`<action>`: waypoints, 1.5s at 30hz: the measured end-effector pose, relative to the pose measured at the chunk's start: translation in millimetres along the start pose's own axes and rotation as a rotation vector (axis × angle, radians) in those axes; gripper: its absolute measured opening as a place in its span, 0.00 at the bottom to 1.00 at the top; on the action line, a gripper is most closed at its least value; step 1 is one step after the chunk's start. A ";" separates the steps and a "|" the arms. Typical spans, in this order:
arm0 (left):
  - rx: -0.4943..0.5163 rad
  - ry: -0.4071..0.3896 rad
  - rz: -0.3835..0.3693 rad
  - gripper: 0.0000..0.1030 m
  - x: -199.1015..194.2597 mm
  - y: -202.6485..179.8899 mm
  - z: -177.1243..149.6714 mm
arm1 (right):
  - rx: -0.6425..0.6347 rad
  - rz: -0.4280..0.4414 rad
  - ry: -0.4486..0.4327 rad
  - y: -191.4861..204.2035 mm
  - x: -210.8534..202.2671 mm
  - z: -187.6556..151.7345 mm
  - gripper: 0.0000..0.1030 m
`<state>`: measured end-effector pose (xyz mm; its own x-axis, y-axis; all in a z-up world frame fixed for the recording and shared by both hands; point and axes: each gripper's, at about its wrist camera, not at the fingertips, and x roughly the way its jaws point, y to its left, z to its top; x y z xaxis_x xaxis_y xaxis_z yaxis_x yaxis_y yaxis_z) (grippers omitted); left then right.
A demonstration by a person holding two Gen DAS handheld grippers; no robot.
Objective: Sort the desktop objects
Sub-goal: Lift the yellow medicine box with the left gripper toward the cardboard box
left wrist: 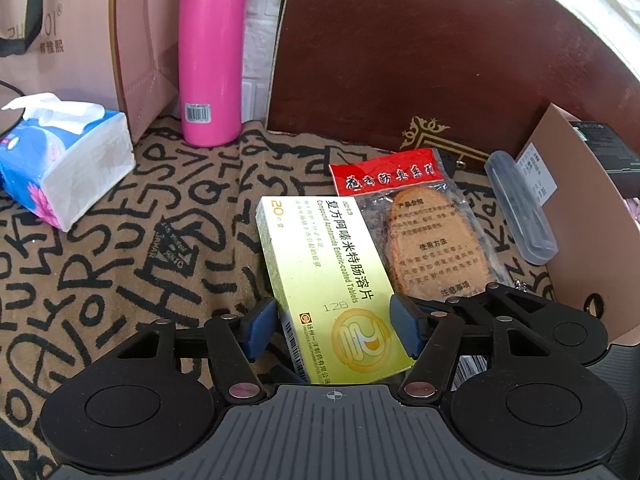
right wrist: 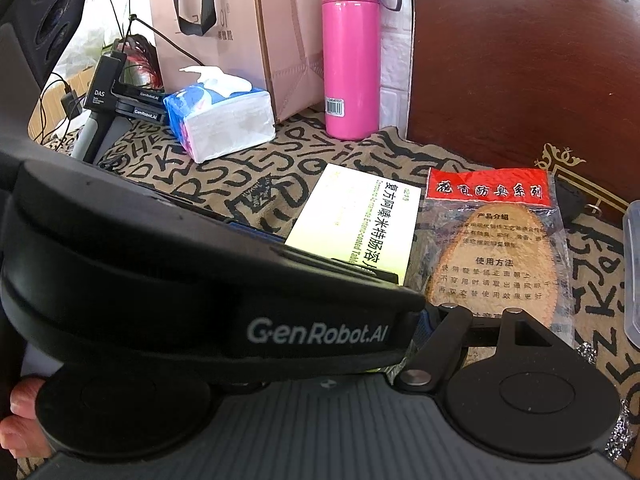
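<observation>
Left tongs (left wrist: 334, 328) stood spread around the yellow-green cardboard tablet box (left wrist: 332, 280), reading "Compound Azintamide Enteric-coated Tablets", lying on the letter-patterned brown cloth (left wrist: 120, 264). Right tongs (right wrist: 404, 324): state untellable, hidden behind the black "GenRobot.AI" body (right wrist: 200, 288), which also cut off the box (right wrist: 360, 220).

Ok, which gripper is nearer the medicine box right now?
Left. The left gripper straddles the medicine box, a pad on each side. The right gripper sits behind it, mostly hidden by the left one.
</observation>
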<state>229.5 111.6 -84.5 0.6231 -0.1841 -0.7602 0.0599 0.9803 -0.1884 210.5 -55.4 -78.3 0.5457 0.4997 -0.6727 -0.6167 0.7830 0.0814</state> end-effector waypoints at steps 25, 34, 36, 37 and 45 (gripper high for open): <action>0.031 -0.139 -0.003 0.58 -80.1 -50.4 -7.1 | -0.013 -0.048 -0.135 11.7 -88.7 -2.3 0.78; 0.115 -0.209 -0.039 0.58 -115.2 -107.3 -12.2 | 0.009 -0.115 -0.226 -0.4 -147.5 -15.4 0.78; 0.136 -0.221 -0.051 0.58 -120.8 -121.7 -13.4 | 0.016 -0.135 -0.243 -3.9 -159.8 -18.3 0.78; 0.146 -0.228 -0.058 0.58 -123.3 -129.3 -14.1 | 0.020 -0.145 -0.252 -5.9 -165.6 -19.5 0.78; 0.232 -0.264 -0.131 0.58 -134.9 -194.4 -18.4 | 0.063 -0.240 -0.312 -38.3 -214.4 -40.0 0.78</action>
<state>119.4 -55.4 43.2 0.7760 -0.3141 -0.5469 0.3087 0.9454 -0.1050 94.5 -207.3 33.4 0.8222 0.3802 -0.4236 -0.4195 0.9078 0.0006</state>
